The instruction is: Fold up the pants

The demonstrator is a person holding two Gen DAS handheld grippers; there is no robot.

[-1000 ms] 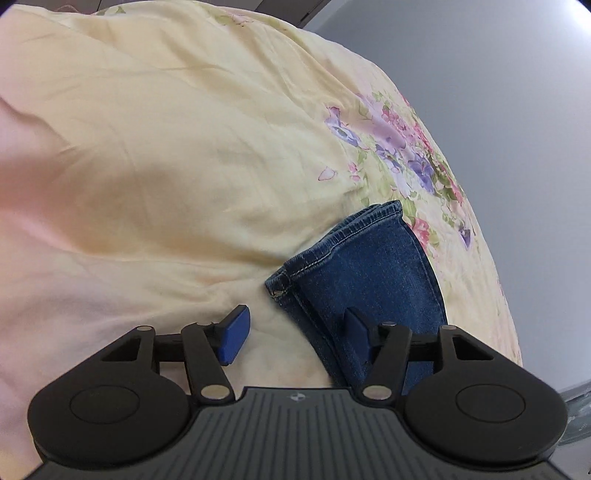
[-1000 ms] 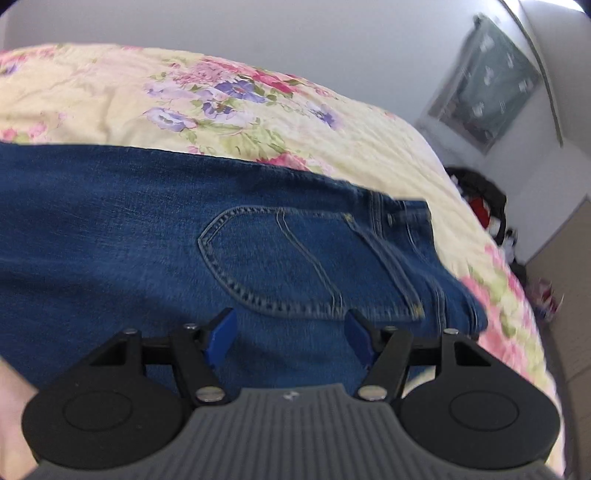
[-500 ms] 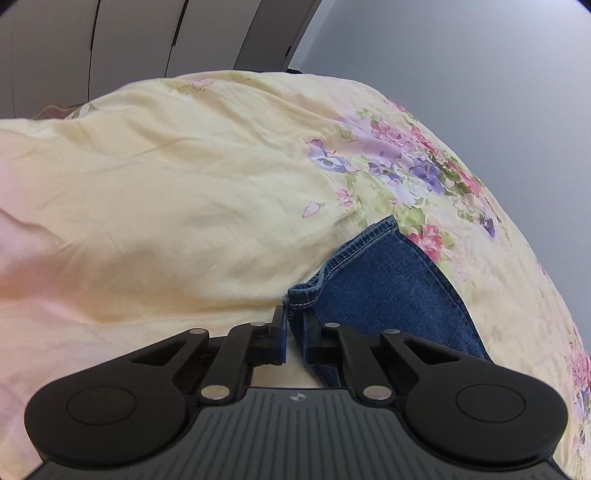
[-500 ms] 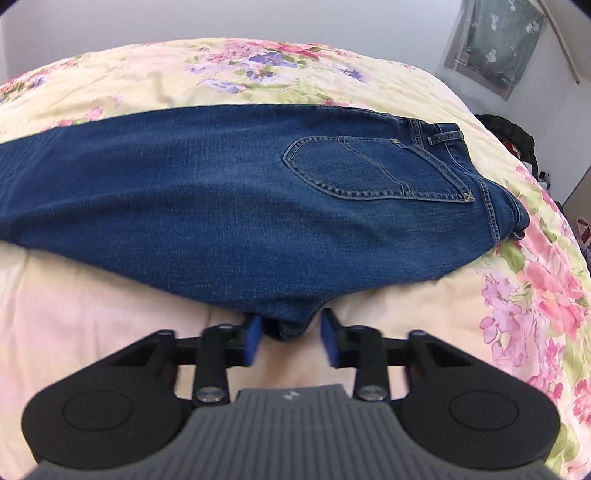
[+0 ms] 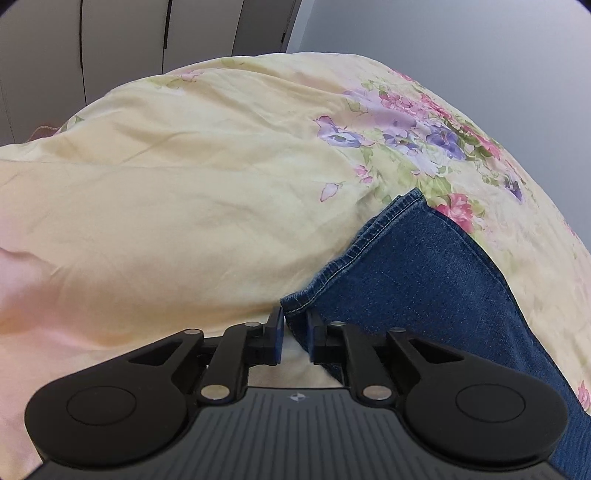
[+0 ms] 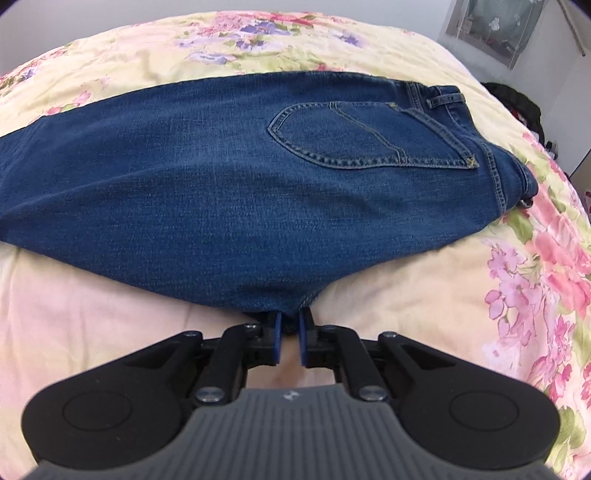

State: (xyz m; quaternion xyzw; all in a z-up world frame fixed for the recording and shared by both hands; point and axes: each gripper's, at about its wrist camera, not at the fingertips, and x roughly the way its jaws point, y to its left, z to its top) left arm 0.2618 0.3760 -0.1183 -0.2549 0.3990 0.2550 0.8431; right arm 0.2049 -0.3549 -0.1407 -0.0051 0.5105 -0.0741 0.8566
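Note:
Blue denim pants [image 6: 240, 192] lie flat across a flowered yellow bedspread [image 6: 406, 314], with a back pocket [image 6: 369, 136] facing up at the right. My right gripper [image 6: 290, 328] is shut on the pants' near edge, at the crotch bulge. In the left wrist view, one leg end of the pants [image 5: 424, 273] runs off to the lower right. My left gripper [image 5: 293, 325] has the hem corner [image 5: 295, 306] pinched between its blue pads. Its jaws are opening slightly, and the denim still touches both pads.
The bedspread [image 5: 184, 184] spreads wide to the left of the hem. Wardrobe doors [image 5: 129, 37] and a grey wall [image 5: 461, 55] stand behind the bed. Dark items [image 6: 517, 99] lie beyond the bed's right edge, below a wall hanging [image 6: 487, 26].
Both grippers went from wide open to closed on denim. The right one drew back from above the pocket to the near edge. The left one took the hem corner and rolled.

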